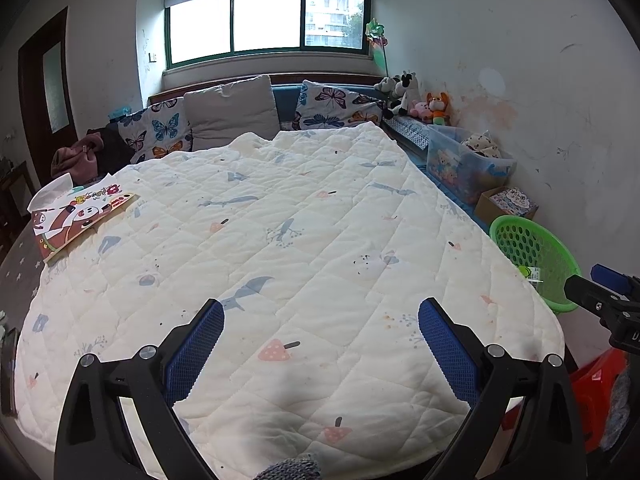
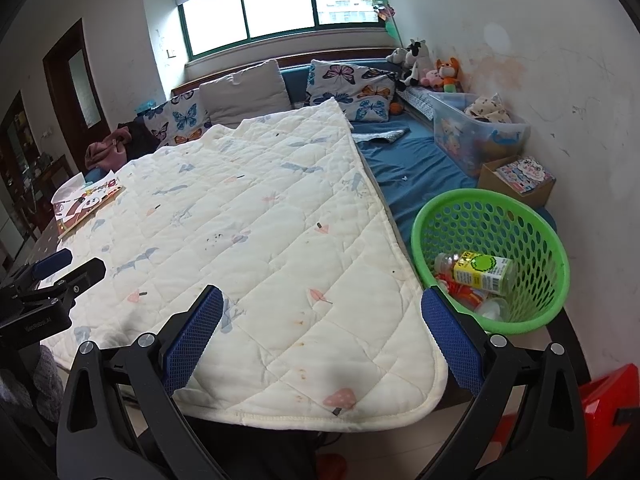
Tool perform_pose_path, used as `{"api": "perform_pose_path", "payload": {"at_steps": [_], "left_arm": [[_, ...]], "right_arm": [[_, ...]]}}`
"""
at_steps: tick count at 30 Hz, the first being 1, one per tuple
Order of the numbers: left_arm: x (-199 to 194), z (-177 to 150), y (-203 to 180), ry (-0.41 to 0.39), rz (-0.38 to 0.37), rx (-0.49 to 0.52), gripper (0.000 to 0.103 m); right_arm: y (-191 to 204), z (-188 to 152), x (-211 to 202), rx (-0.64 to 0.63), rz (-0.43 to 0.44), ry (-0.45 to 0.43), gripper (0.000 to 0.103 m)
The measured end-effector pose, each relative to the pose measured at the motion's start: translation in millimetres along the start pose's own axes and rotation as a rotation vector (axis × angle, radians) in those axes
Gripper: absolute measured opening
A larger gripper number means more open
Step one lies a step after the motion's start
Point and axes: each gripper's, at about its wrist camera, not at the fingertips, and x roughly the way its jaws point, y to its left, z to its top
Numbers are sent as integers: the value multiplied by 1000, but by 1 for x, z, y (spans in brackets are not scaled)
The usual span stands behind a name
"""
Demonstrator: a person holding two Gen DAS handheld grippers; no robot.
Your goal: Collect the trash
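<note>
The green basket (image 2: 492,260) sits at the right edge of the bed, near the right gripper (image 2: 322,334). Trash like a bottle (image 2: 476,272) lies inside it. The left gripper (image 1: 322,344) is farther away. Both grippers are wide open and hold nothing.

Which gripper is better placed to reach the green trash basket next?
Probably the right gripper: the green basket, with a bottle inside, sits just beside it. For the left gripper the basket is far off at the right edge. Both are open and empty.
</note>
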Motion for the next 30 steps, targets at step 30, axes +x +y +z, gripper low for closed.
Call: {"api": "perform_pose_path", "payload": {"at_steps": [30], "left_arm": [[-1,-1,-2,-1,5,-3,95]], "right_arm": [[-1,-1,1,3,6,2,98]]}}
